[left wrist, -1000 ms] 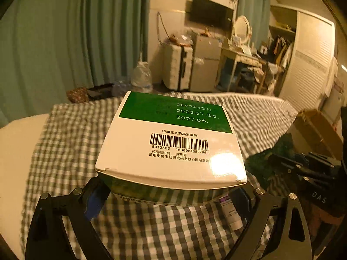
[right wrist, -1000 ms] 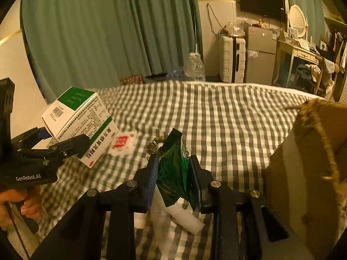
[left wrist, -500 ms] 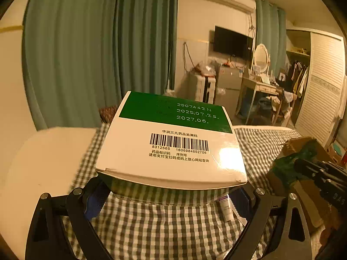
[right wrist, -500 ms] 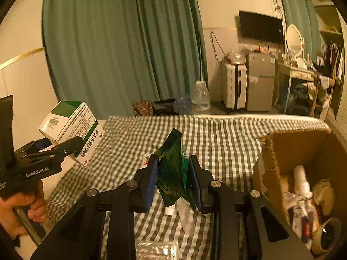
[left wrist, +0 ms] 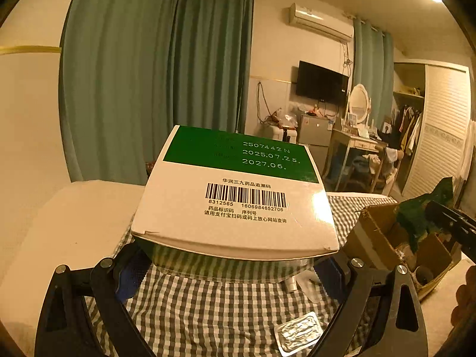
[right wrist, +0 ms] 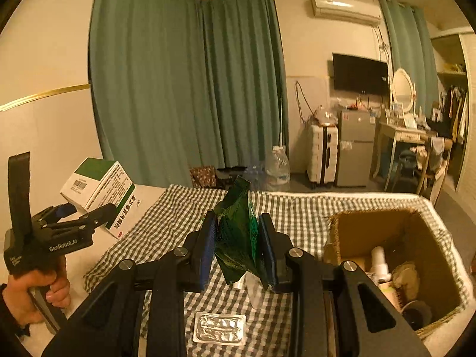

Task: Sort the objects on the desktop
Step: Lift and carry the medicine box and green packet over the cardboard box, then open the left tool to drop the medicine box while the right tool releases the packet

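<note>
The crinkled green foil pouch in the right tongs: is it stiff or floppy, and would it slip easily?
The crinkled green foil pouch probably is floppy: its creased body bends between the right tongs. It looks light and flat. Its glossy film may slip, though the pads press both its faces.

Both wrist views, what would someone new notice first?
The white and green cardboard medicine box fills the left wrist view, clamped in the left gripper above the green checked cloth. In the right wrist view, the right gripper pinches a crumpled dark green foil packet, left of the open brown cardboard box.
</note>
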The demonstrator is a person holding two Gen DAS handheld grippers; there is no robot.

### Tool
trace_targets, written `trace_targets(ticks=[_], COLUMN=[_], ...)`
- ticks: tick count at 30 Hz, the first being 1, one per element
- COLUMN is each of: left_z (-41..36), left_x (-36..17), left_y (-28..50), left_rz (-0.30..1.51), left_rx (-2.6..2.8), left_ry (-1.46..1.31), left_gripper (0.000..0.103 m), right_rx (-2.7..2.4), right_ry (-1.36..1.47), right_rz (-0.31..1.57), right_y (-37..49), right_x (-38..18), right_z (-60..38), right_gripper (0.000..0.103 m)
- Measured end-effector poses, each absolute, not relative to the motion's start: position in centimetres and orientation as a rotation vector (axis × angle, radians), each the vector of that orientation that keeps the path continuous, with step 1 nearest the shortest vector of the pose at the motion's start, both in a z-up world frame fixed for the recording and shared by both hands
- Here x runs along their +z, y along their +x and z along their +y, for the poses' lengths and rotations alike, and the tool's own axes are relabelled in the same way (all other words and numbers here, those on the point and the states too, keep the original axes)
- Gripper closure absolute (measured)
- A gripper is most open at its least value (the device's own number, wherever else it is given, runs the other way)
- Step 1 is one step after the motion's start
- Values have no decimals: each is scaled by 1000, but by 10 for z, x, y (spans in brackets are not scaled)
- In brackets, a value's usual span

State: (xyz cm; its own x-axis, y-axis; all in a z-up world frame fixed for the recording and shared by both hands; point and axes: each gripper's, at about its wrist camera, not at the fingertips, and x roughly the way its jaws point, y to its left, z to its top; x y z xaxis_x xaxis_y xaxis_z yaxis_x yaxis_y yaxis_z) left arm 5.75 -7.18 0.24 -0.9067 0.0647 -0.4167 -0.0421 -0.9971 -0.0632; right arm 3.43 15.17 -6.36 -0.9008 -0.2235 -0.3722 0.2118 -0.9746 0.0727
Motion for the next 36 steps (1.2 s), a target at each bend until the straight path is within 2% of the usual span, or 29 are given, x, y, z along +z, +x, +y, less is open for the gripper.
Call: trace_targets(ticks=[10, 22, 31, 36], left_z=[-18, 113, 172, 202], left_x=[41, 62, 44, 13], left_y=[75, 71, 48, 34], left_rz=[-31, 52, -16, -19], left_rx=[3000, 2847, 2762, 2705], left_ry=[-572, -528, -596, -655], left_gripper=[6, 6, 6, 6], right_rx=[-2945, -3111, -3158, -3145], right_ry=[452, 413, 478, 510], right_rz=[25, 115, -38, -112], right_y=[68, 79, 75, 70], right_x=[-33, -30, -49, -64], right_z=[196, 272, 335, 358], right_gripper=[75, 75, 75, 75])
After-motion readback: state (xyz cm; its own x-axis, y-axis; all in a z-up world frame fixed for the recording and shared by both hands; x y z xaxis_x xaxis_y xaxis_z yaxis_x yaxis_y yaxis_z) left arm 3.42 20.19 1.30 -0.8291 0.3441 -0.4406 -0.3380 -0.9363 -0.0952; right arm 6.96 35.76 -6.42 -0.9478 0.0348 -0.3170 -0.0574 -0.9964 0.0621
